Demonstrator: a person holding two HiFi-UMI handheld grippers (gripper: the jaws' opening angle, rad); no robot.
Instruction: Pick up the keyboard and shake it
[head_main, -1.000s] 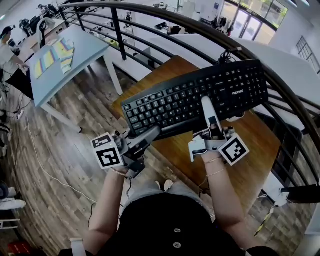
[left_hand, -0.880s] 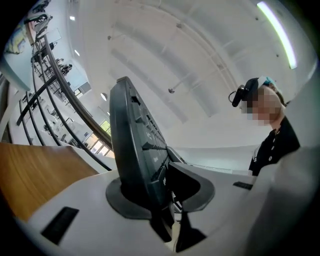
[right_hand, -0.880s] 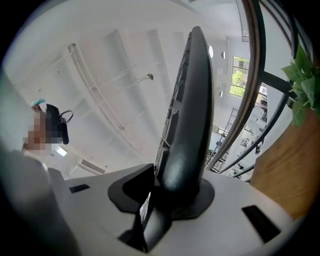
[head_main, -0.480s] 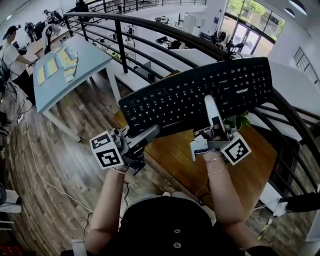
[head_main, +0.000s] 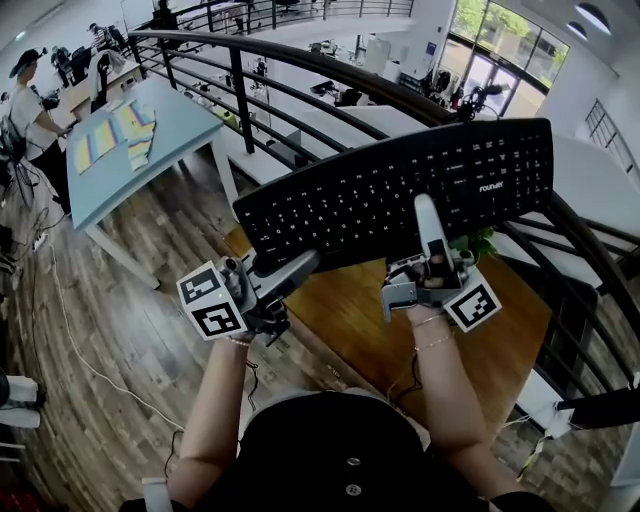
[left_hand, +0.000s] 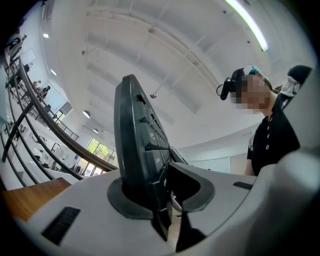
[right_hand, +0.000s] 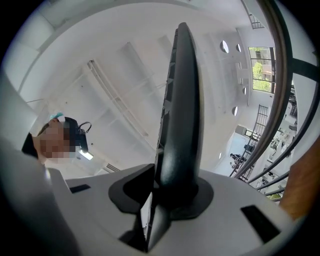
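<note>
A black keyboard hangs in the air above the wooden table, tilted so its keys face me. My left gripper is shut on the keyboard's near edge at its left end. My right gripper grips the near edge right of the middle; its jaws have just been closing a little on it. In the left gripper view the keyboard stands edge-on between the jaws of the left gripper. The right gripper view shows the keyboard edge-on, clamped in the right gripper.
A dark curved railing runs behind and to the right of the wooden table. A pale blue table with coloured sheets stands at the left on the wood floor. A person stands at the far left. The keyboard's cable rises from its far edge.
The keyboard has risen off the wooden table and tipped its keys toward me. Both grippers went up with it, still holding its near edge.
</note>
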